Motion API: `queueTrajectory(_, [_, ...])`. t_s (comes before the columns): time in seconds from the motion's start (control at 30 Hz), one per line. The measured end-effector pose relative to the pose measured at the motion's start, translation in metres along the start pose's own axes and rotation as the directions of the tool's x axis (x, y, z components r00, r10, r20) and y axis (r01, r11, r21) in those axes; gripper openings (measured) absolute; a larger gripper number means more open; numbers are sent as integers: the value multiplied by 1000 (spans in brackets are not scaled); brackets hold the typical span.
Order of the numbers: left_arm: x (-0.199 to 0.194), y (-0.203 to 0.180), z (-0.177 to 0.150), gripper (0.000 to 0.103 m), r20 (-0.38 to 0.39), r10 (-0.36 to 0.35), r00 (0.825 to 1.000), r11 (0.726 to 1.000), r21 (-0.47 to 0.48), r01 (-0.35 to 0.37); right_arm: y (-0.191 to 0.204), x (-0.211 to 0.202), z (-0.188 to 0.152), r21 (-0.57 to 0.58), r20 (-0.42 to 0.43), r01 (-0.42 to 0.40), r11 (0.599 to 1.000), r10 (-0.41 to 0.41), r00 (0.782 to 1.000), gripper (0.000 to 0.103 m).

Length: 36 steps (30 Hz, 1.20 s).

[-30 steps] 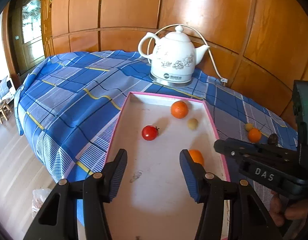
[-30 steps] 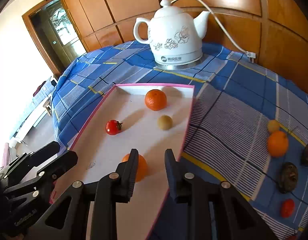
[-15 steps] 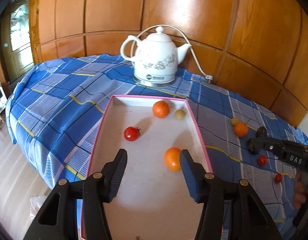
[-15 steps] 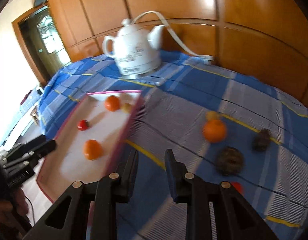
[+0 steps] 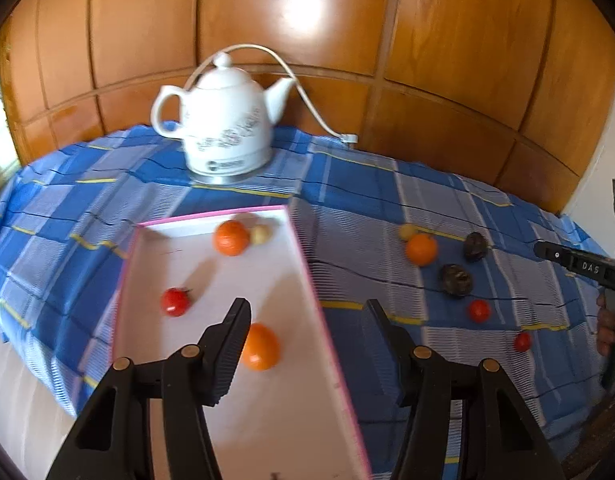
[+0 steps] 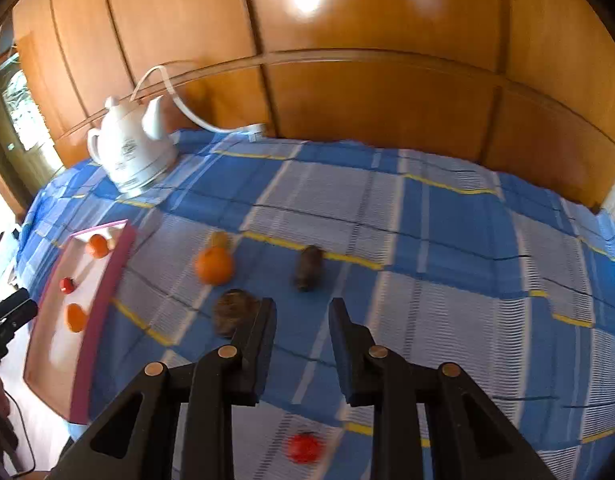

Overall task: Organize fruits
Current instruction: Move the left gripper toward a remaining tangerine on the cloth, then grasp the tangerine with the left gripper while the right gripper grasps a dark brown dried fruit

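Across the blue plaid cloth (image 5: 359, 184) on the table, much of the right wrist view is smeared by motion: the fruits there are soft blobs and the tray's (image 6: 103, 280) pink rim reads as 1 thick streak. The tray's near end is cut off at the bottom of the left wrist view, hidden behind the left gripper (image 5: 307, 344). That gripper's jaws are opening, with nothing between them; its left finger overlaps the near orange (image 5: 261, 347) in the tray.

The tray (image 5: 307, 280) is a shallow white rectangle with a thin pink edge. Inside lie 2 oranges, a glossy round tomato (image 5: 174, 301) and a small pale fruit (image 5: 261, 234) touching the far orange (image 5: 231, 237).

On the cloth, outside the tray, sit 1 orange (image 5: 421, 249) with a small yellowish fruit (image 5: 406, 231) just beside it, 2 dark wrinkled fruits (image 5: 456, 279) of rough, dull skin, and 2 small red tomatoes (image 5: 479, 310).

The right gripper (image 6: 303, 340) hangs over the cloth near the dark fruits, its black ribbed jaws narrowly parted and empty. From the left wrist view only its tip and part of a hand (image 5: 611, 324) show at the right edge.

A smooth white ceramic kettle (image 5: 227, 124) with a floral print stands on a metal base at the back, its white cord (image 5: 307, 96) trailing to a plug. Polished wooden panels (image 5: 427, 40) behind it glare with reflected light.
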<state>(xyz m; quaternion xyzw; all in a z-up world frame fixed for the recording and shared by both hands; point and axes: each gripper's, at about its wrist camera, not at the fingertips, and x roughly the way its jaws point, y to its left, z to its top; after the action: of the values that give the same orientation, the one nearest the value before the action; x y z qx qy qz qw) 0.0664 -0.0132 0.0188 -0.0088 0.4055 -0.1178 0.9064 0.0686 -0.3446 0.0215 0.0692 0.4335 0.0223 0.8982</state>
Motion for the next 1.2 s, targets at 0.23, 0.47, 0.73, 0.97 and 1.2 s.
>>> queueTrajectory(0.23, [29, -22, 23, 49, -105, -168, 980, 986, -36, 165, -37, 2, 2, 18, -2, 52, 999, -51, 999, 27])
queueTrajectory(0.47, [68, -44, 51, 47, -180, -276, 944, 959, -110, 260, -60, 12, -3, 77, -20, 39, 996, -38, 999, 27])
queueTrajectory(0.73, [114, -90, 63, 43, -231, -286, 930, 957, -27, 288, -58, 13, -2, 117, -27, -33, 993, 37, 999, 27])
queueTrajectory(0.97, [151, -118, 64, 46, -276, -241, 931, 967, 11, 253, -53, 14, 1, 125, -27, -73, 989, 77, 997, 27])
queueTrajectory(1.2, [179, -126, 64, 50, -305, -206, 930, 976, 0, 216, -53, 14, 1, 137, -30, -89, 987, 94, 995, 28])
